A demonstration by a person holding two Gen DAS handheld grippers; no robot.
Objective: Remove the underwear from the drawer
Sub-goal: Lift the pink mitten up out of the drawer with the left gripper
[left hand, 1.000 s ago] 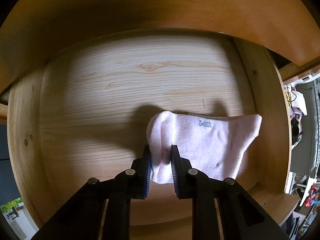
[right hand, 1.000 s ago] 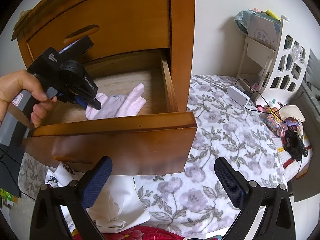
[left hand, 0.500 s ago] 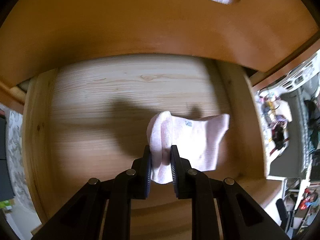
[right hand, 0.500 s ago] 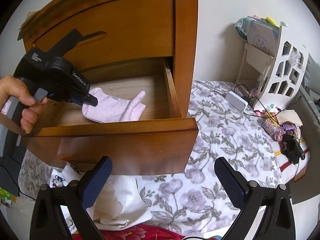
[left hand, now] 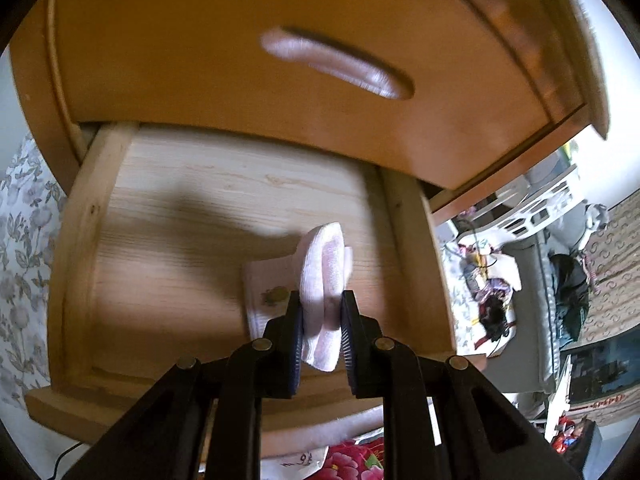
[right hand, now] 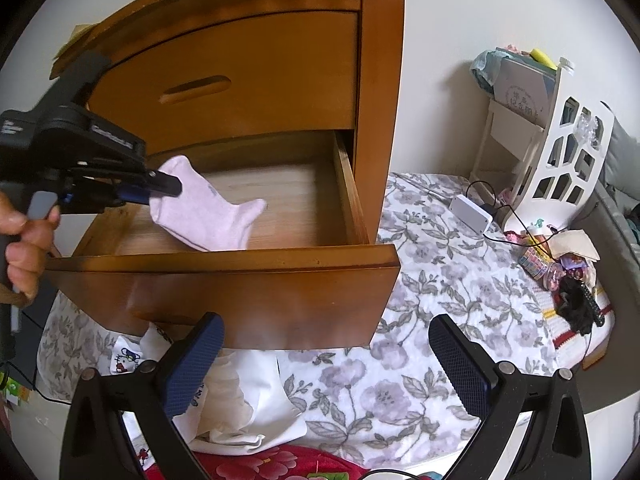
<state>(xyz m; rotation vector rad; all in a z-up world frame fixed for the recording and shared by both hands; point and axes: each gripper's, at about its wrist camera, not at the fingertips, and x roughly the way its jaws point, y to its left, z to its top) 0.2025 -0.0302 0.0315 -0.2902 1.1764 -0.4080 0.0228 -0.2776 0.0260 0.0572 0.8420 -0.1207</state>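
Above the open drawer [right hand: 224, 276], the left hand-held gripper [left hand: 320, 320] pinches only a fold of the pink underwear [right hand: 204, 212], whose hanging end might snag the drawer's front.

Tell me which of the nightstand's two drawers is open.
The lower drawer is pulled out, with the pink garment above it. The upper drawer, with the slot handle, sits flush and shut.

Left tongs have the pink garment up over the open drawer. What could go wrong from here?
1. The left tongs pinch only one folded edge of the pink garment, so it might slip free.
2. Its hanging end still sits below the drawer's front panel and could snag coming out.
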